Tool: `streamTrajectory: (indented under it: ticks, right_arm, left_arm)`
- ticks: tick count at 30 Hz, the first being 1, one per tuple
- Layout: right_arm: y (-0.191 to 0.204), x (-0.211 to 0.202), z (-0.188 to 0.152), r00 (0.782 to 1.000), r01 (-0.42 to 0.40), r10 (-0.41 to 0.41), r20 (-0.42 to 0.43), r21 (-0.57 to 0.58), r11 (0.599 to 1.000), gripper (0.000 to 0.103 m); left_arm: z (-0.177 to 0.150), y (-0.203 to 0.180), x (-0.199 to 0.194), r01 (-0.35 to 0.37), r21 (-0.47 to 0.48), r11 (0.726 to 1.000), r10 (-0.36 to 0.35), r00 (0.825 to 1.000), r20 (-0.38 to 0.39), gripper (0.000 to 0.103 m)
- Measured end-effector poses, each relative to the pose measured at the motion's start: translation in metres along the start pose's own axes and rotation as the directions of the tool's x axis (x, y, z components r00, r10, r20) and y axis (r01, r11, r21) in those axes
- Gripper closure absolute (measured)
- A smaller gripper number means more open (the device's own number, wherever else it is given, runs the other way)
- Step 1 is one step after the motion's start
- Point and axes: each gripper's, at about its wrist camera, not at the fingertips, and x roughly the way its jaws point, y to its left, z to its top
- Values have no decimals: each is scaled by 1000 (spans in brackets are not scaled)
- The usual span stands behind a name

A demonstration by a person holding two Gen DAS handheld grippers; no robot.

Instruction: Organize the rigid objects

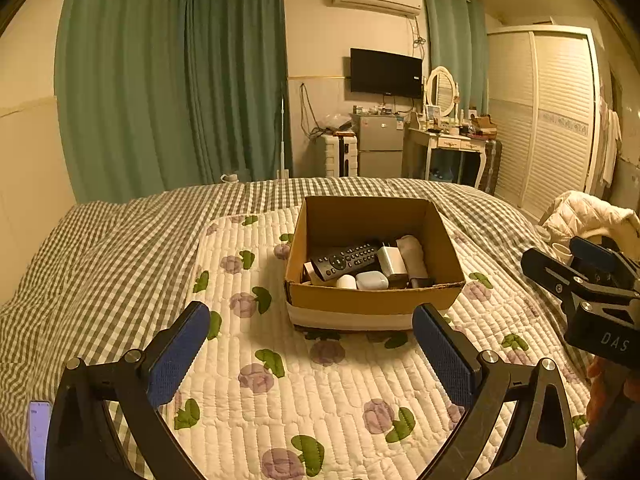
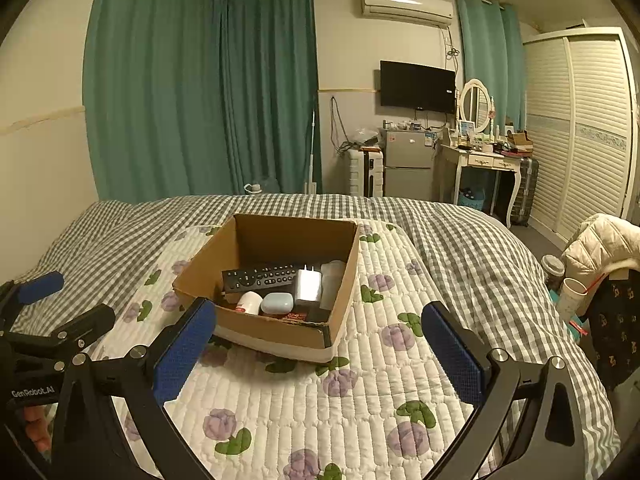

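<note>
box: open cardboard box [image 1: 374, 300] on floral quilted mat [image 1: 304, 392], mid-bed, toward the foot edge
contents: black remote control [image 1: 346, 260] across the middle; white charger plug [image 1: 392, 262] beside it; pale blue earbud case [image 1: 372, 280] and small white jar [image 1: 346, 282] at near wall; pale cylinder-like item [image 1: 414, 254] on right side, type unclear
mat: lies on grey checked bedspread [image 1: 100, 248]
left gripper [image 1: 312, 354]: fingers wide apart, holding nothing, above mat just short of box
right gripper [image 2: 320, 350]: fingers wide apart, holding nothing, box's near wall between the tips in view
surroundings: cream puffer jacket [image 2: 600, 244] off bed's right edge; green curtains [image 1: 172, 80] behind
</note>
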Motion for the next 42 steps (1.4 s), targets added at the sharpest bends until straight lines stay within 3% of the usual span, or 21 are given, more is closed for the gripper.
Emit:
streamTrajectory:
  ticks: [42]
  right_arm:
    - [-2,10,-4,999,8,-8,-36,13,1000,0]
  left_arm:
    - [-2,3,3,-13,13,1000,13,1000,-18,0]
